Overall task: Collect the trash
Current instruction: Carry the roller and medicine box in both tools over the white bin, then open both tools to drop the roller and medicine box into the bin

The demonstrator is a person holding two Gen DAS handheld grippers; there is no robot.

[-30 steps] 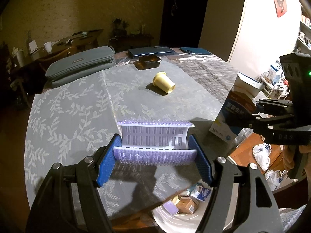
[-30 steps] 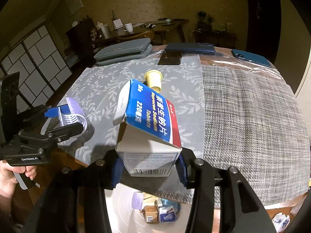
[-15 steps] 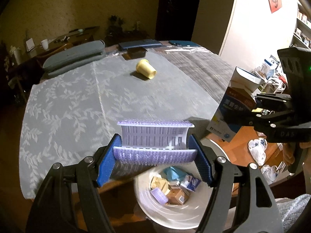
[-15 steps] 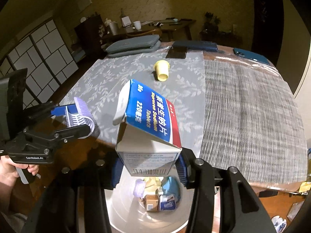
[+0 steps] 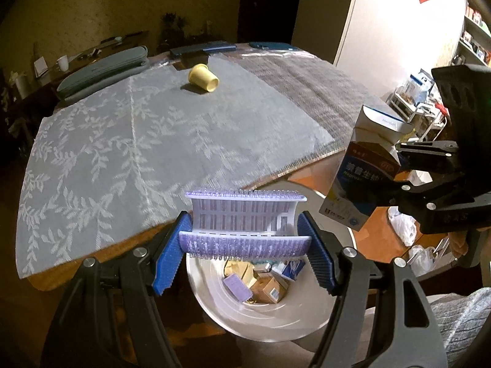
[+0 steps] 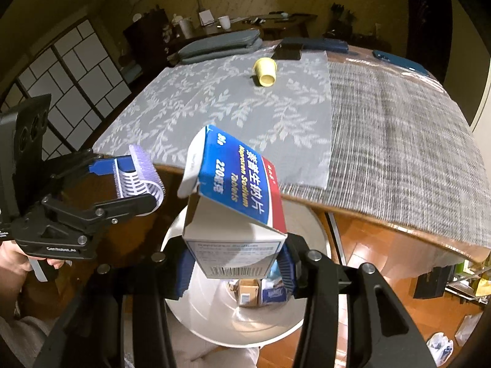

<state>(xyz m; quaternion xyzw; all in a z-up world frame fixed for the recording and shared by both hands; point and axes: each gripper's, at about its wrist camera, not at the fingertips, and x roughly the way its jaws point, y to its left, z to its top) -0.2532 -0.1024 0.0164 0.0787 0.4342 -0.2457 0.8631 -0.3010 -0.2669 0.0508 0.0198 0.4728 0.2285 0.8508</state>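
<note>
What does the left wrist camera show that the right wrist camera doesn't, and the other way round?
Only the left wrist view: a bright white wall with a red hanging.
Only the right wrist view: paned sliding doors, and a hand holding the left gripper.
Both: the yellow cup lying on the table, the white bin, the purple plastic clip and the open medicine box, each clamped.

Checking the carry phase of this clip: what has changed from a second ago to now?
Both grippers drew back off the table and now hang over the white bin. The left gripper keeps its grip on the purple brush, the right gripper on the medicine box; nothing was let go. The yellow cup lies where it was.
</note>
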